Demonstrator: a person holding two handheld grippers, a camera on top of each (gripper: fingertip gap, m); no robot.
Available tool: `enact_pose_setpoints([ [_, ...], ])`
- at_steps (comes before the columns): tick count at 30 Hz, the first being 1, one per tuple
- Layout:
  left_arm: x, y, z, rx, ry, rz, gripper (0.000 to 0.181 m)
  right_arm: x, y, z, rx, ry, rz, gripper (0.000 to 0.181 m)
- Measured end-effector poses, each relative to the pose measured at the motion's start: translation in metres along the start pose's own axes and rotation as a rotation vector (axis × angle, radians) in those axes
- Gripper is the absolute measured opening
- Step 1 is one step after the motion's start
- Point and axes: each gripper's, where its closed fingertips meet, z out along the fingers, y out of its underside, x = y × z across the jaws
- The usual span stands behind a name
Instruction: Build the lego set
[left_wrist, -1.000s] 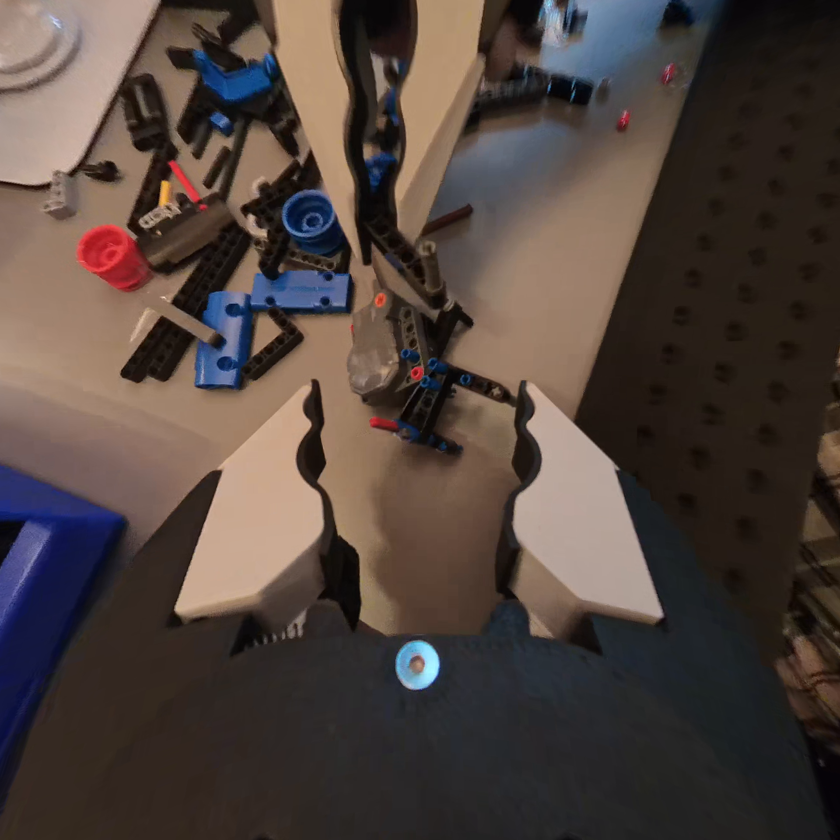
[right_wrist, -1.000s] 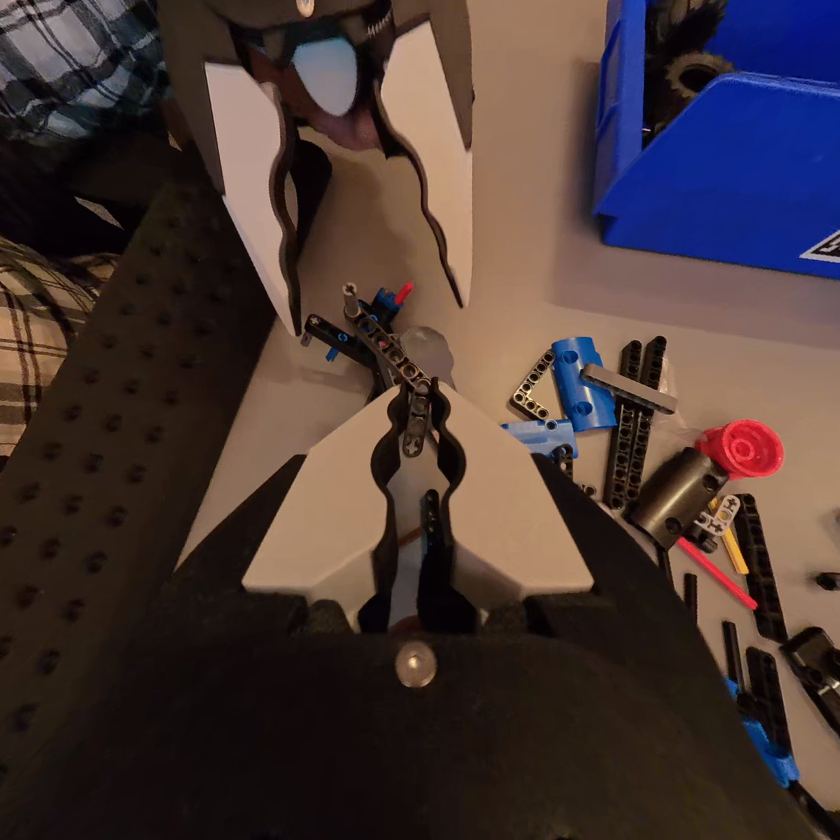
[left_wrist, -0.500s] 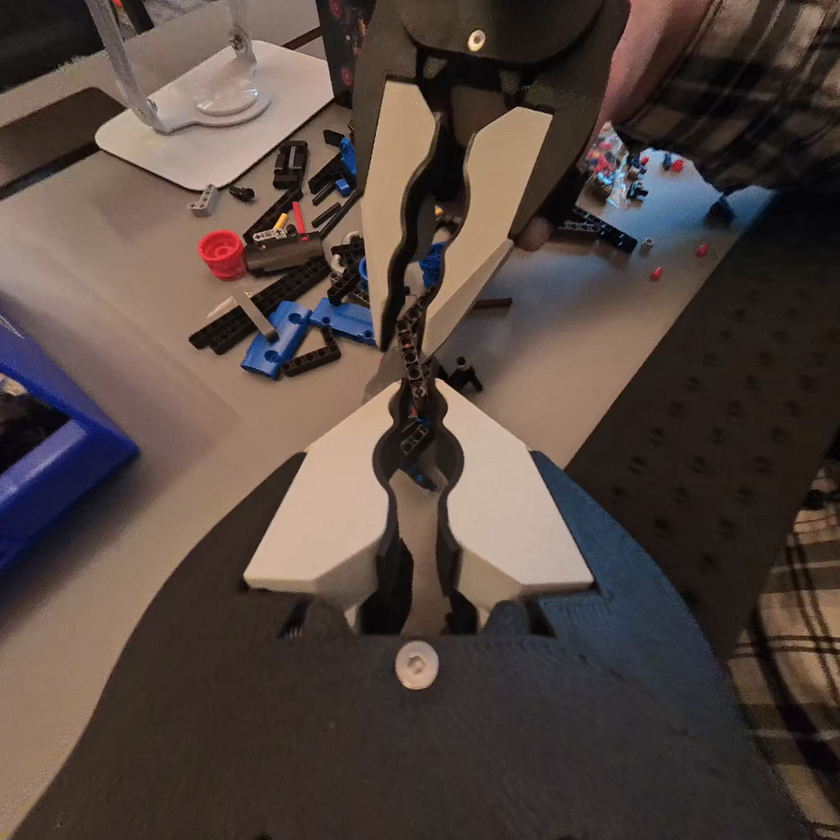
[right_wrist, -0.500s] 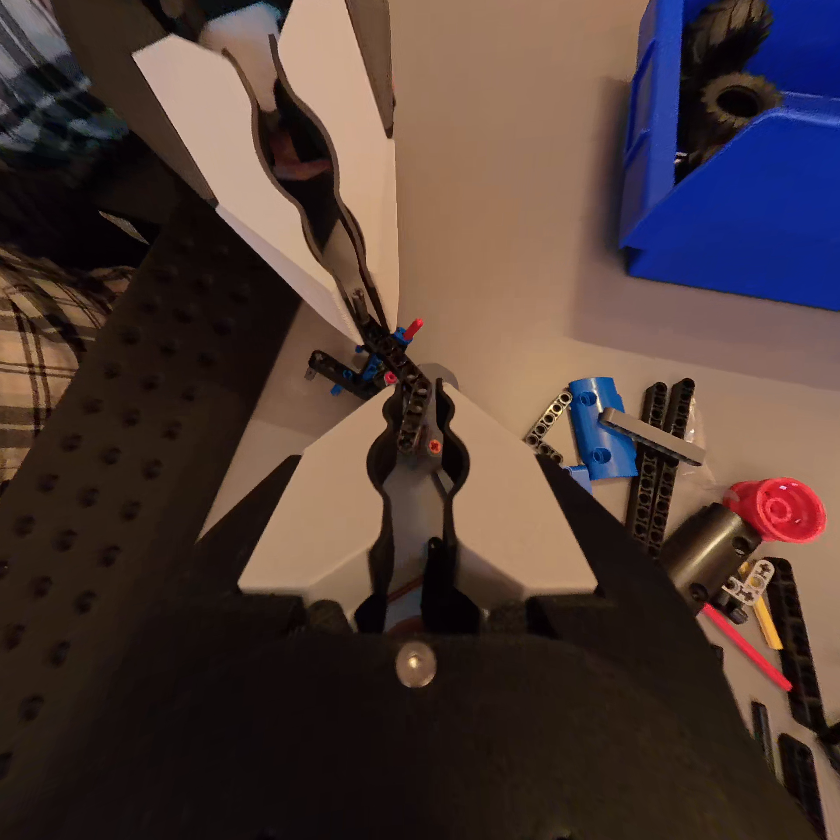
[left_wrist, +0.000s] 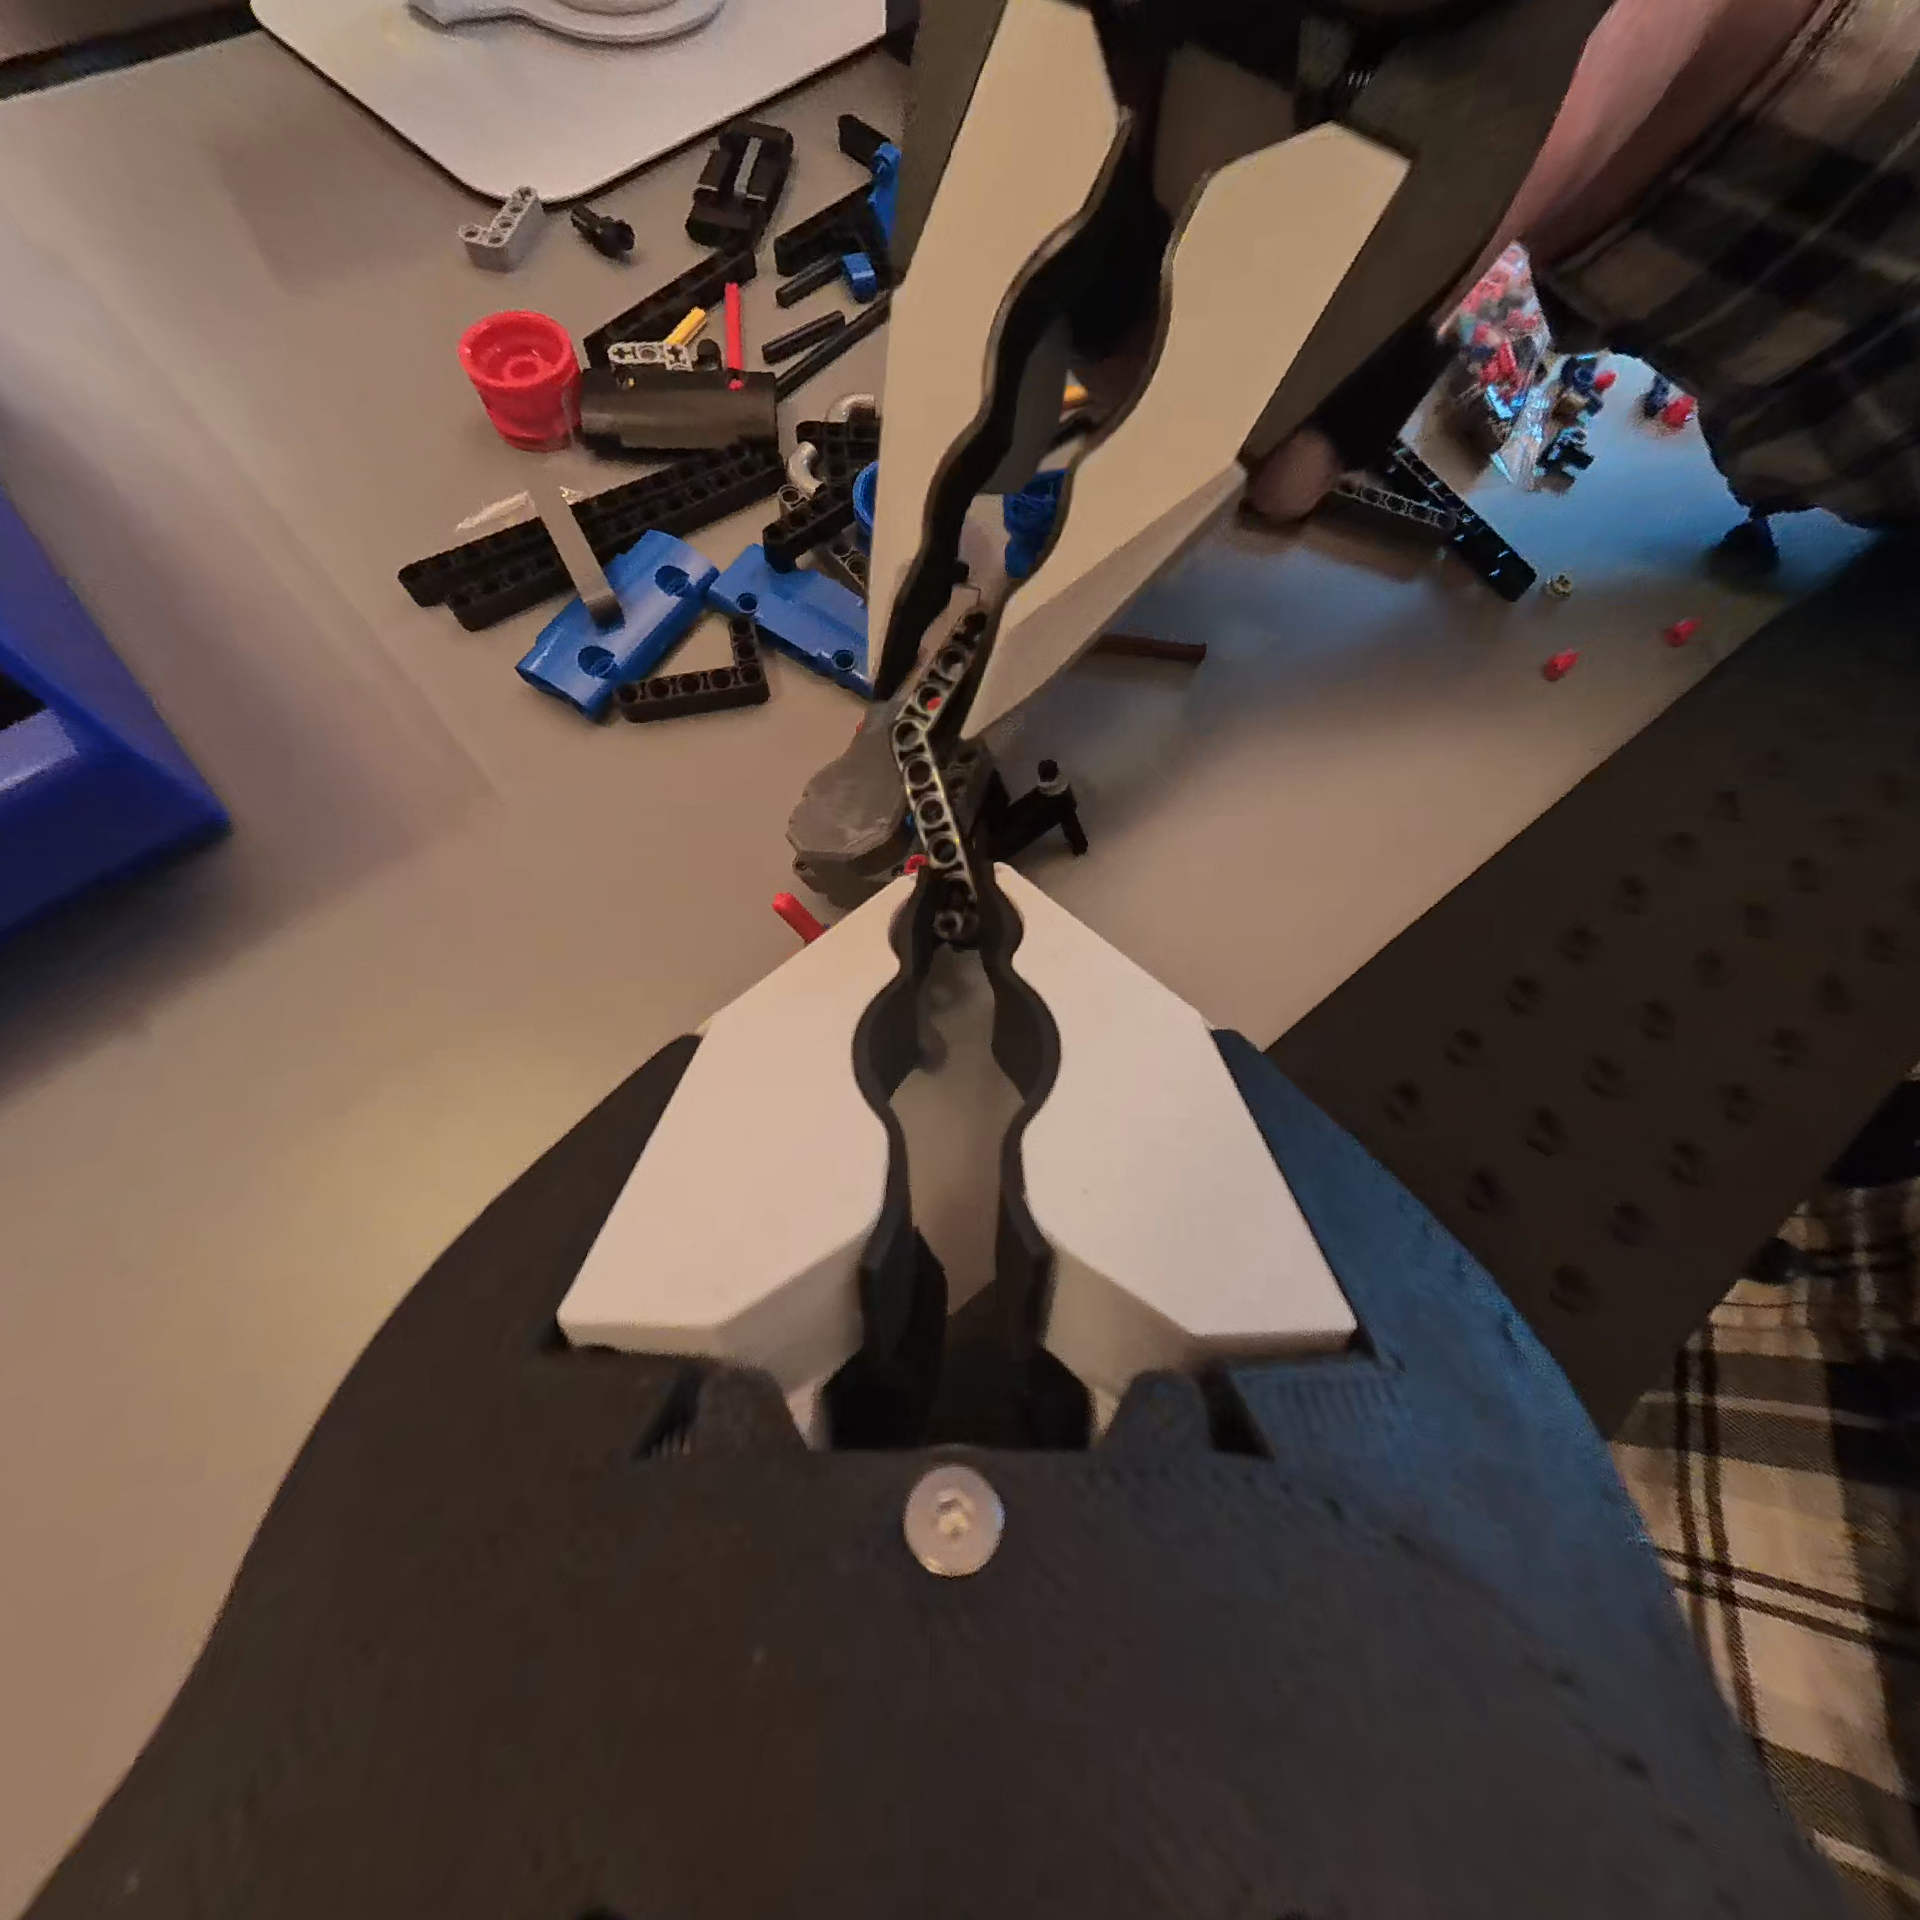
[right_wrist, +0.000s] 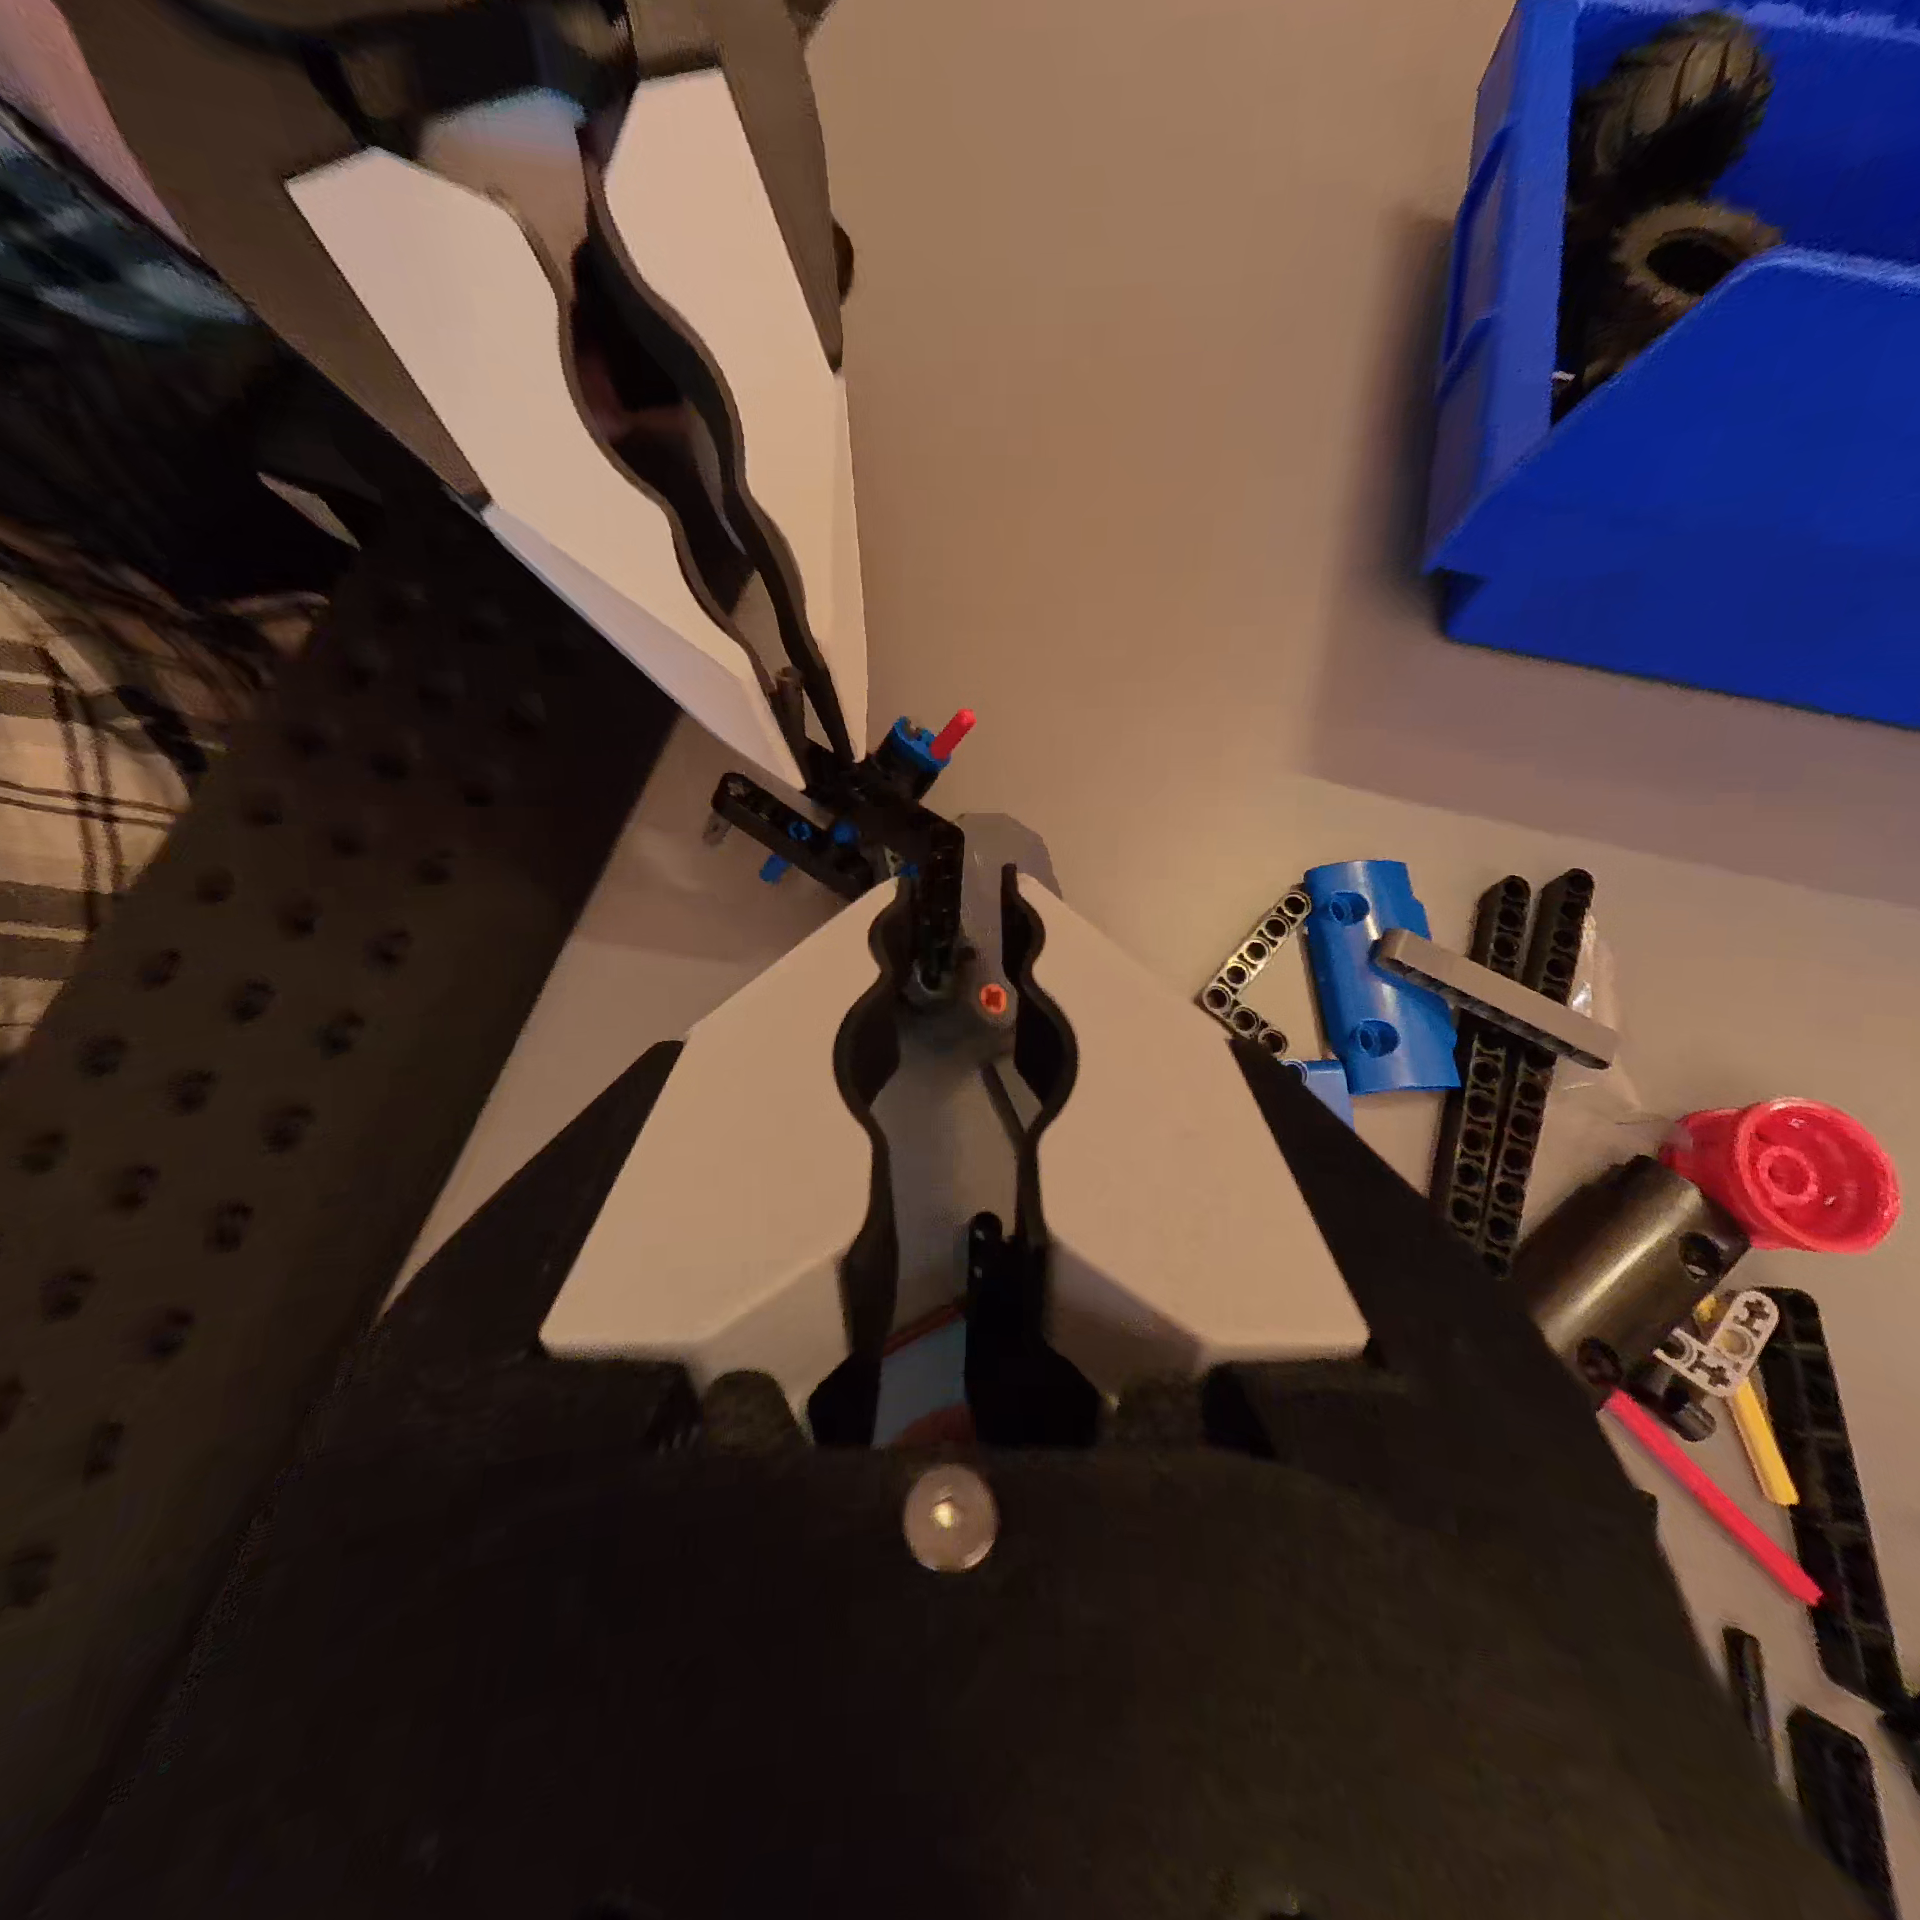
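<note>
A partly built lego assembly of black holed beams (left_wrist: 928, 779) with blue and red pins and a grey block (left_wrist: 836, 810) sits between both grippers, just over the grey table near the dark mat. My left gripper (left_wrist: 951, 888) is shut on the near end of the bent black beam. My right gripper (left_wrist: 928, 698) reaches in from the top and is shut on the beam's far end. In the right wrist view my right gripper (right_wrist: 951, 883) pinches the beam and grey block (right_wrist: 987, 842), and my left gripper (right_wrist: 831, 756) clamps the assembly (right_wrist: 883, 821) from the upper left.
Loose parts lie beside the assembly: a red wheel hub (left_wrist: 517, 376), blue panels (left_wrist: 613, 634), black beams (right_wrist: 1507, 1070). A blue bin (right_wrist: 1662, 520) holds black tyres (right_wrist: 1662, 249). A dark perforated mat (left_wrist: 1558, 935) borders the table. A white base (left_wrist: 582, 94) stands behind. A plaid sleeve (left_wrist: 1714, 260) is at the upper right. Only a small space, under 4 cm, lies between the two pairs of fingers.
My left gripper was open short of the assembly one second ago; it moved in and shut on the black beam. My right gripper has kept its hold throughout.
</note>
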Motion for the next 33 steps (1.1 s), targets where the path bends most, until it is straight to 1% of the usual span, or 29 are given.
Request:
enact_pose_setpoints([
  [2, -0.002, 0.001, -0.003, -0.009, -0.019, 0.003, 0.005, 0.000, 0.000, -0.004, 0.013, -0.009, -0.002, 0.012],
  [4, 0.001, 0.001, -0.005, -0.018, -0.001, -0.006, 0.005, -0.001, -0.001, -0.002, 0.021, -0.013, -0.013, 0.006],
  [6, -0.001, 0.005, -0.005, -0.046, -0.029, 0.015, 0.005, -0.002, 0.001, 0.003, 0.005, -0.007, -0.027, 0.006],
  [11, 0.007, 0.006, -0.007, -0.058, 0.009, 0.000, 0.008, -0.005, 0.004, 0.005, -0.006, -0.048, -0.004, 0.006],
  [14, 0.011, 0.002, -0.006, -0.060, 0.016, 0.027, 0.010, -0.006, 0.011, 0.006, -0.021, -0.073, 0.028, 0.005],
  [17, 0.010, 0.002, -0.004, -0.062, 0.015, 0.059, 0.018, -0.004, 0.014, 0.009, -0.020, -0.078, 0.055, 0.005],
  [20, 0.011, 0.001, -0.003, -0.058, 0.011, 0.116, 0.032, -0.003, 0.014, 0.008, -0.011, -0.083, 0.073, 0.005],
  [22, 0.008, -0.003, -0.004, -0.045, -0.018, 0.173, 0.034, -0.003, 0.013, 0.009, -0.017, -0.079, 0.073, 0.005],
  [23, 0.009, -0.007, -0.005, -0.027, -0.020, 0.223, 0.034, -0.002, 0.013, 0.009, -0.021, -0.080, 0.081, 0.005],
  [25, 0.006, -0.005, -0.003, -0.050, -0.043, 0.267, 0.031, -0.003, 0.013, 0.009, -0.025, -0.080, 0.087, 0.005],
  [27, 0.001, 0.000, 0.003, -0.094, -0.077, 0.291, 0.019, -0.003, 0.013, 0.010, -0.030, -0.081, 0.089, 0.005],
  [29, -0.005, 0.001, 0.006, -0.101, -0.116, 0.264, 0.009, -0.004, 0.013, 0.010, -0.037, -0.078, 0.087, 0.005],
  [31, -0.008, 0.001, 0.005, -0.112, -0.126, 0.230, 0.007, -0.004, 0.012, 0.010, -0.040, -0.076, 0.085, 0.005],
  [33, -0.010, 0.001, 0.005, -0.127, -0.154, 0.237, 0.006, -0.003, 0.011, 0.008, -0.042, -0.064, 0.071, 0.008],
])
